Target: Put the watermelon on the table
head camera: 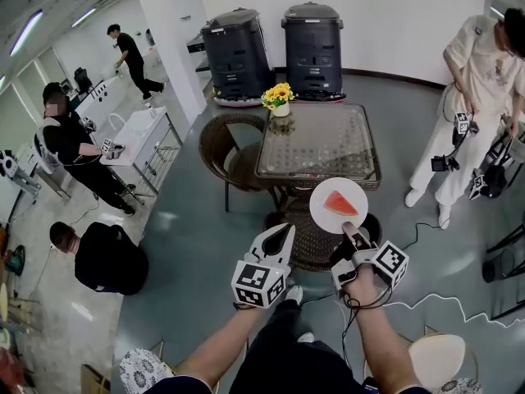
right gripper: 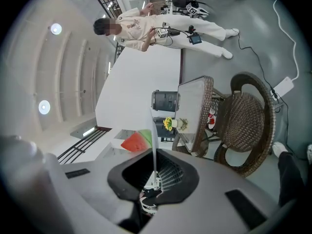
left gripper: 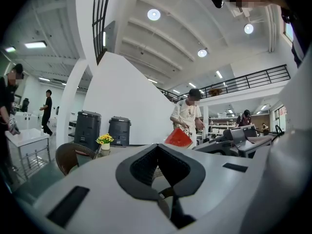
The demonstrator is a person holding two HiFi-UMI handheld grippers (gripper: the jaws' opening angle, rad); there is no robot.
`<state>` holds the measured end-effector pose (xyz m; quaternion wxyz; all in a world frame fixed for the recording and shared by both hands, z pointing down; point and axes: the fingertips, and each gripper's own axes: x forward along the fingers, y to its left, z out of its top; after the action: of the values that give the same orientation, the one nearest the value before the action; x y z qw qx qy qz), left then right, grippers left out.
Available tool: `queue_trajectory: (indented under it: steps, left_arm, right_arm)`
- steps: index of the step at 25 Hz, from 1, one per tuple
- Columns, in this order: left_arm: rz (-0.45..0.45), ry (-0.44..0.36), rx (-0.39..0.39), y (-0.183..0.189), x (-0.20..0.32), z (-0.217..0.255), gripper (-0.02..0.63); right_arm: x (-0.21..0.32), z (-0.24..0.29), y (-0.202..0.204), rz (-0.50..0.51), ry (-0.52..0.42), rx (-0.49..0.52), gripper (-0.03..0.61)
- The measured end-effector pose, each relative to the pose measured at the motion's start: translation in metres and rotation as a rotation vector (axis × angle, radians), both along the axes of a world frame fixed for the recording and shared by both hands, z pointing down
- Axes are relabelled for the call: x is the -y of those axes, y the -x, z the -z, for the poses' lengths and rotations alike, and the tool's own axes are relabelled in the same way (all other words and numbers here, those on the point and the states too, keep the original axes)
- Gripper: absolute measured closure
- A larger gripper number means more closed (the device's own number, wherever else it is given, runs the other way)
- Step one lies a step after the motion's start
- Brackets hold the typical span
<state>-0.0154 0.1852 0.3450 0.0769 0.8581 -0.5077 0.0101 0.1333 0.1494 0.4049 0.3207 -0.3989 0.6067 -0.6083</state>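
No text, brand, number or sign can be read anywhere. The only printed marks are black-and-white square patterns, not letters, on the left cube [head camera: 259,284] at 6 o'clock in the head view and the right cube [head camera: 392,263] at 5 o'clock.

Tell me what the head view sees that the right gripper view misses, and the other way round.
Only the head view: the left gripper, empty, beside the right gripper gripping the plate seen face-on, and people at far left. Only the right gripper view: the plate's rim edge-on between its jaws, and ceiling lights. Both: the watermelon slice, glass-topped table, yellow flowers, a dark bin and a person in white.
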Motion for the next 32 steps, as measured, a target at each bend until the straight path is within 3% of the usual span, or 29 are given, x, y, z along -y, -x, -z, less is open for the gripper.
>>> queue_trajectory:
  steps: [6, 32]
  left_arm:
    - [-0.018, -0.007, -0.022, -0.004, 0.04, -0.005, 0.609]
    - [-0.122, 0.097, -0.013, 0.001, 0.317, -0.06, 0.609]
  right_arm:
    - [0.038, 0.0, 0.0, -0.004, -0.006, -0.008, 0.565]
    - [0.304, -0.051, 0.014, -0.069, 0.088, -0.029, 0.565]
